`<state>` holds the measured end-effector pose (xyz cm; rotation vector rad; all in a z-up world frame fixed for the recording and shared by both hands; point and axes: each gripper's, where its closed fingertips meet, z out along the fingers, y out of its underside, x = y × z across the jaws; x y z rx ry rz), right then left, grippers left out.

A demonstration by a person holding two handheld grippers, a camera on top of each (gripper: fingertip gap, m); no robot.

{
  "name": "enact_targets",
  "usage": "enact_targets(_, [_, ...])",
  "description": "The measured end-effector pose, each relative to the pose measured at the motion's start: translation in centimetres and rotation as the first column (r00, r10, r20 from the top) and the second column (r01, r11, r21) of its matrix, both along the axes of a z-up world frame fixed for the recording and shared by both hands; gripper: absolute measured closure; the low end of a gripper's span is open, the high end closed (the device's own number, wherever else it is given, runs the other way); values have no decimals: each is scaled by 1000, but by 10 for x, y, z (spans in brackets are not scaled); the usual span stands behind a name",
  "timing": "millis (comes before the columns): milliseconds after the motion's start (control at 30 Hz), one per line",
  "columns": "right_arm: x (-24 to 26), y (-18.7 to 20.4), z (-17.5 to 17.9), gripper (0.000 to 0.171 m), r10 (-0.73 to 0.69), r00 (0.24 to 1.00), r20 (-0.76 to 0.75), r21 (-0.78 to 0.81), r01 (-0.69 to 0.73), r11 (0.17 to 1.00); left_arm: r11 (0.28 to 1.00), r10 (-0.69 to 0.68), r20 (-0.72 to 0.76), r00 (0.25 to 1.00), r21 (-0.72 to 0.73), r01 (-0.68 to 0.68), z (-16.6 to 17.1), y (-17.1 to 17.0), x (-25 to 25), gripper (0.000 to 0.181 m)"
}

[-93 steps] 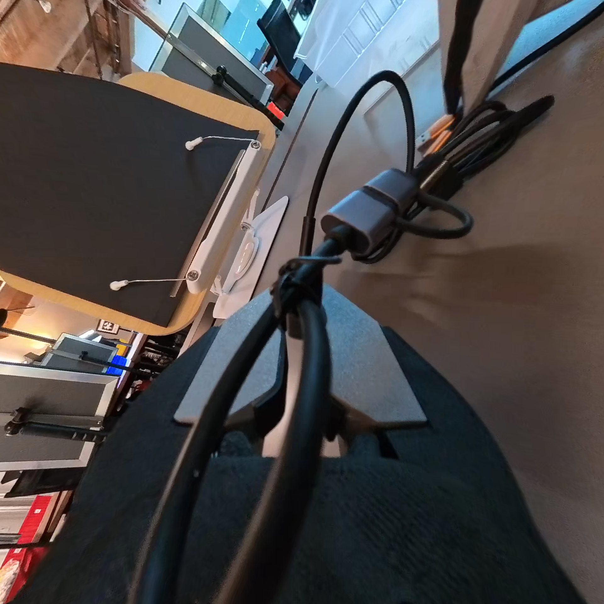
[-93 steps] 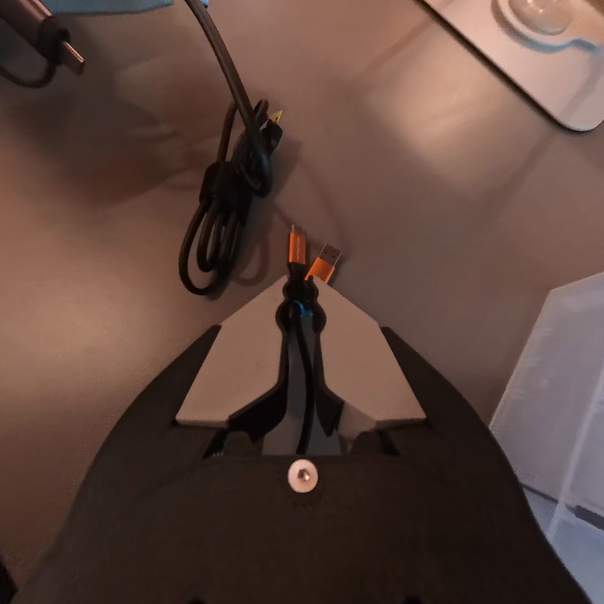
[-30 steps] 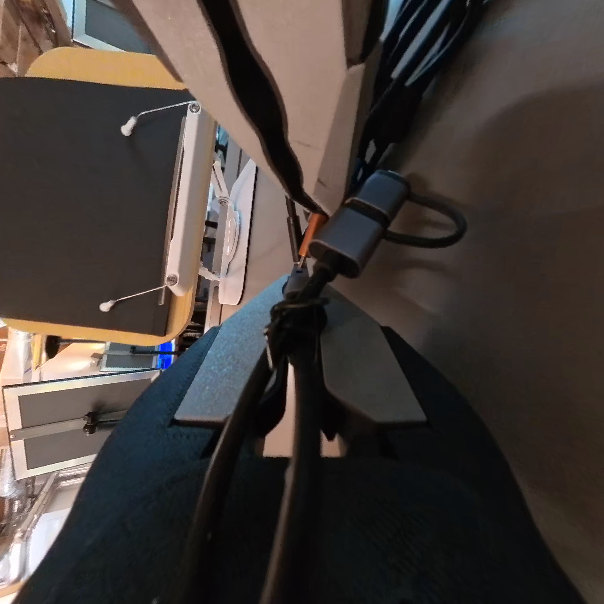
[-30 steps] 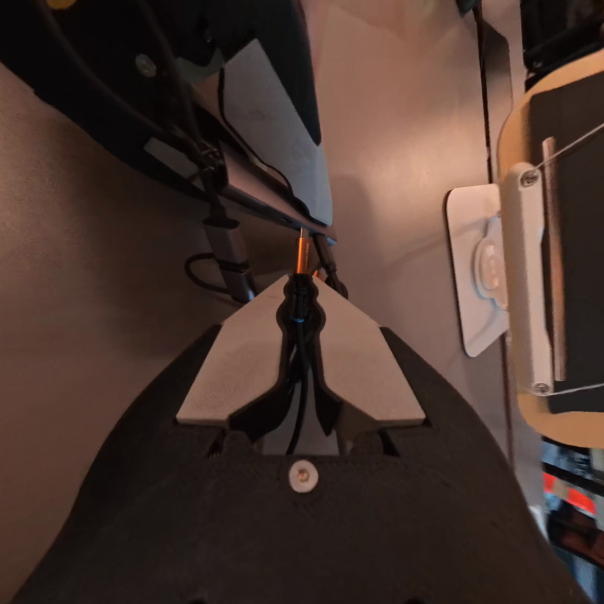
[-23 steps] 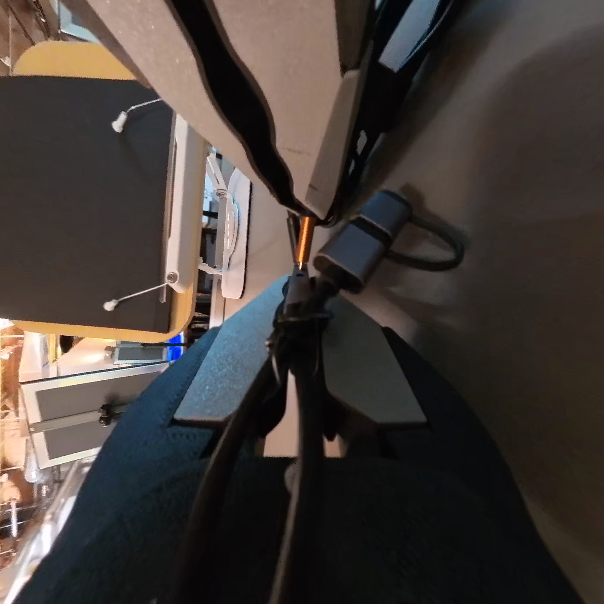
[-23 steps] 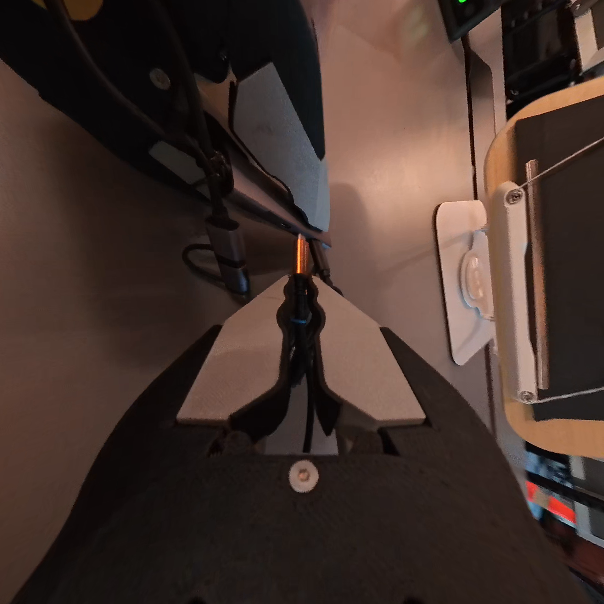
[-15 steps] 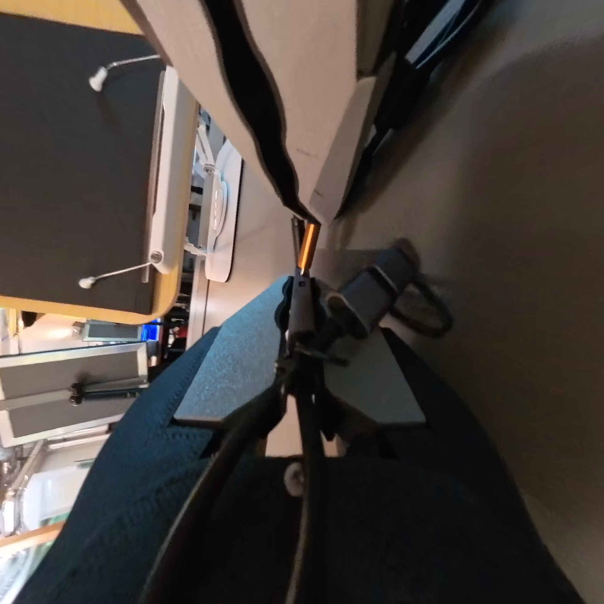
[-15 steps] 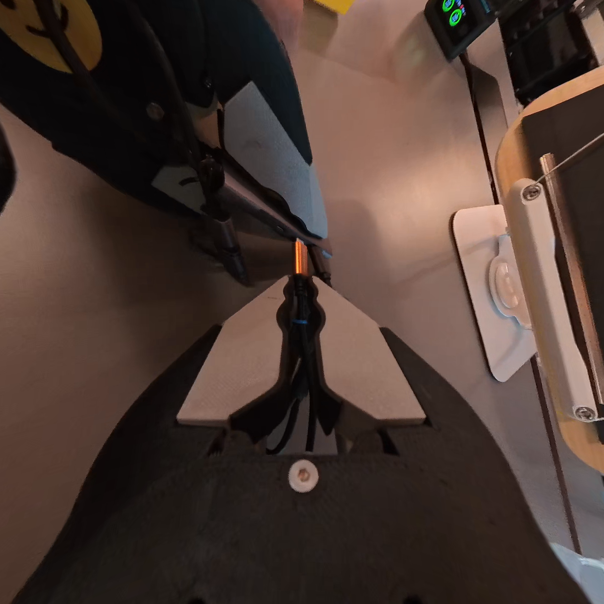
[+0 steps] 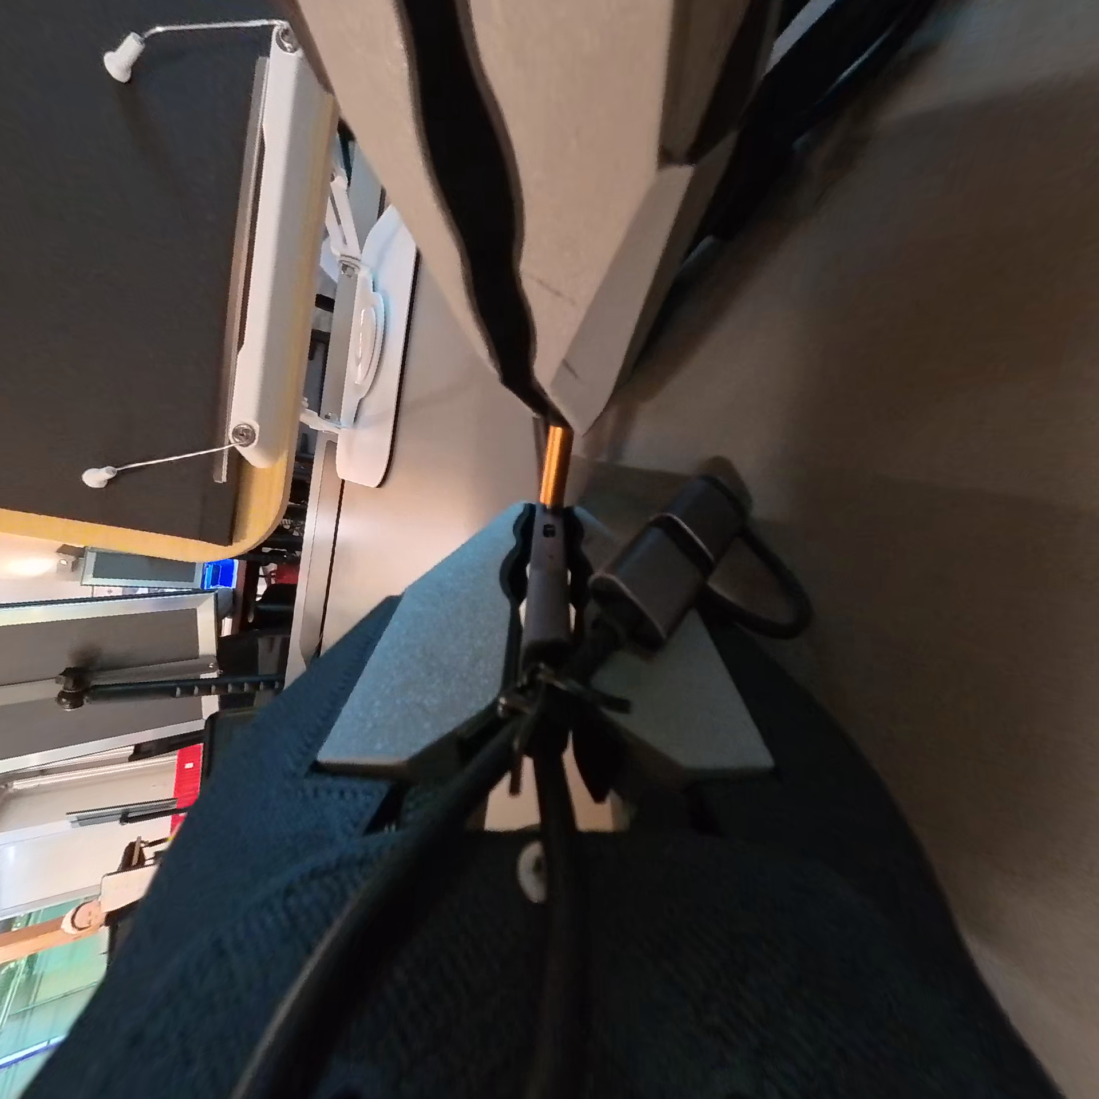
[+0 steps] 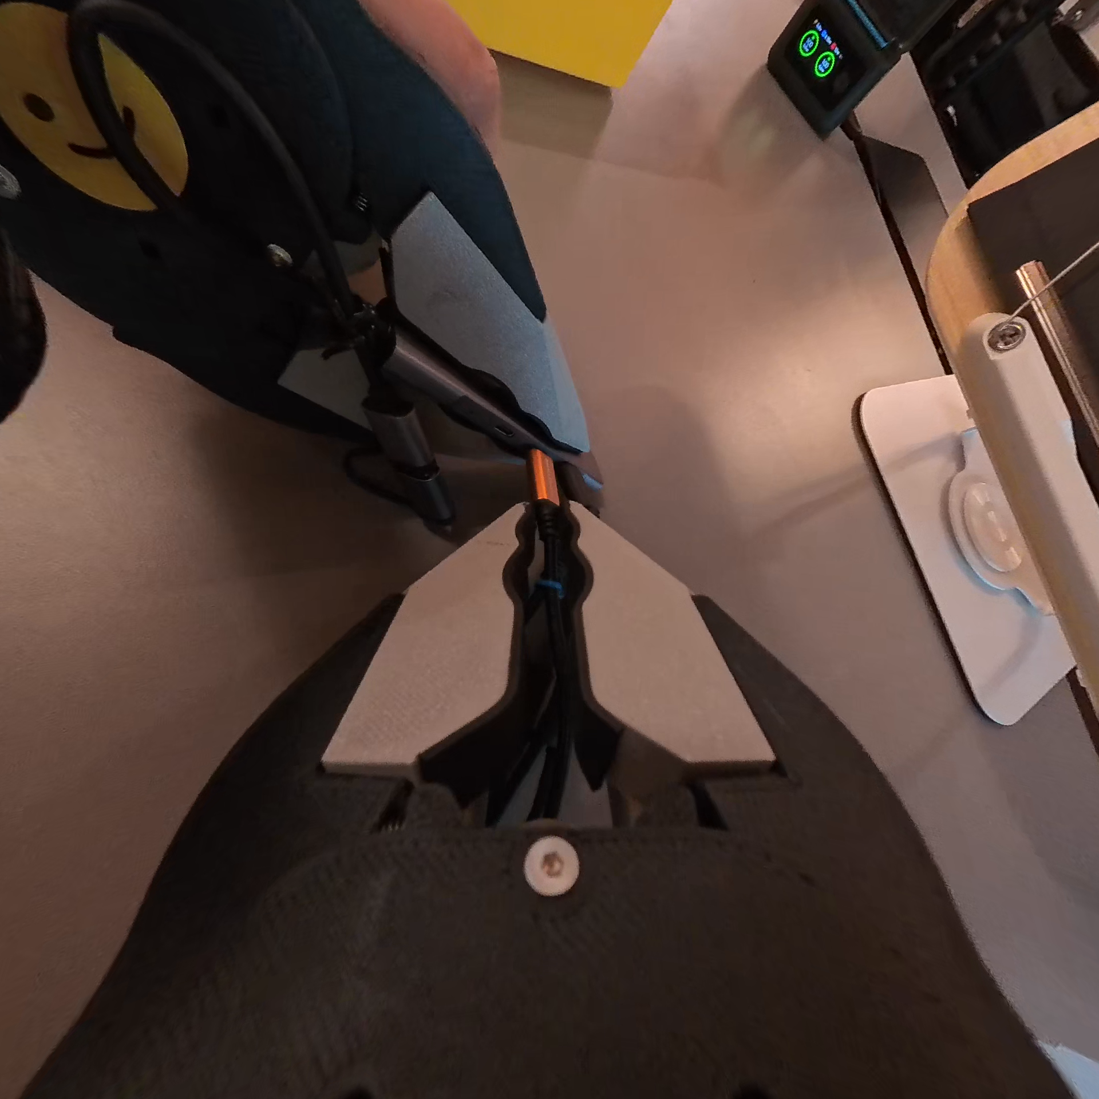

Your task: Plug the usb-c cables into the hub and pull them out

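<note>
Two claws meet tip to tip above a grey surface (image 10: 684, 309), prob. so one steadies the hub while the other drives the plug. Left claw (image 9: 544, 517) is pressed together on the slim grey hub (image 10: 458, 398). Right claw (image 10: 544, 511) pinches the orange-tipped usb-c cable (image 10: 542, 484), tip at the hub's end port.

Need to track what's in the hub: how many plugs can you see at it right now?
2. The orange plug, held by the right gripper, at the hub end. The grey plug hangs from its side. Others may be hidden.
</note>
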<state>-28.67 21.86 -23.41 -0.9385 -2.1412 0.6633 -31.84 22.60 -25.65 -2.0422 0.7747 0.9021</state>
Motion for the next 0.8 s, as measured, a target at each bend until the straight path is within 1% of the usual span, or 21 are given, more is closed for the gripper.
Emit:
enact_targets(233, [1, -1, 7, 166, 9, 1000, -12, -57, -10, 998, 999, 19, 38, 999, 29, -20, 7, -1, 2, 175])
enact_targets(300, [0, 1, 10, 166, 2, 1000, -13, -92, -3, 996, 999, 8, 105, 994, 36, -12, 7, 1, 3, 175])
enact_targets(333, [-1, 2, 13, 166, -11, 1000, -14, -127, 9, 992, 999, 4, 181, 983, 35, -11, 5, 2, 4, 174])
enact_targets(367, [-2, 4, 20, 164, -24, 999, -27, -179, 19, 984, 999, -1, 262, 965, 51, -12, 7, 4, 5, 174])
enact_targets(400, [-4, 4, 33, 171, -38, 997, -68, -247, 20, 969, 997, -14, 341, 940, 77, -13, 11, 7, 6, 174])
enact_targets(467, [-1, 14, 71, 159, -88, 977, -196, -368, 10, 930, 996, -13, 480, 877, 84, -32, 13, 7, 3, 174])
enact_targets(533, [9, 35, 102, 157, -158, 941, -299, -446, 8, 895, 993, -29, 536, 844, 111, -37, 20, 6, -1, 174])
enact_targets(567, [16, 48, 113, 159, -200, 916, -347, -468, 15, 883, 990, -47, 564, 825, 134, -35, 24, 5, -1, 174])
enact_targets(600, [22, 62, 123, 167, -251, 882, -399, -482, 31, 876, 988, -50, 581, 813, 149, -45, 27, 4, -3, 174])
enact_targets(633, [27, 77, 131, 170, -312, 836, -452, -492, 59, 869, 986, -61, 596, 800, 160, -44, 30, 3, -2, 174])
enact_targets(667, [30, 92, 137, 169, -372, 788, -491, -497, 98, 862, 983, -87, 618, 782, 180, -33, 34, 2, 1, 174])
enact_targets(700, [33, 104, 138, 166, -418, 757, -502, -496, 144, 856, 979, -121, 650, 750, 205, -20, 39, 1, 5, 173])
enact_targets(733, [34, 112, 137, 162, -442, 749, -493, -492, 179, 852, 974, -159, 692, 705, 225, -2, 44, 0, 10, 173])
enact_targets(800, [34, 110, 134, 154, -426, 768, -479, -498, 162, 852, 951, -271, 743, 612, 306, 49, 60, -4, 19, 173])
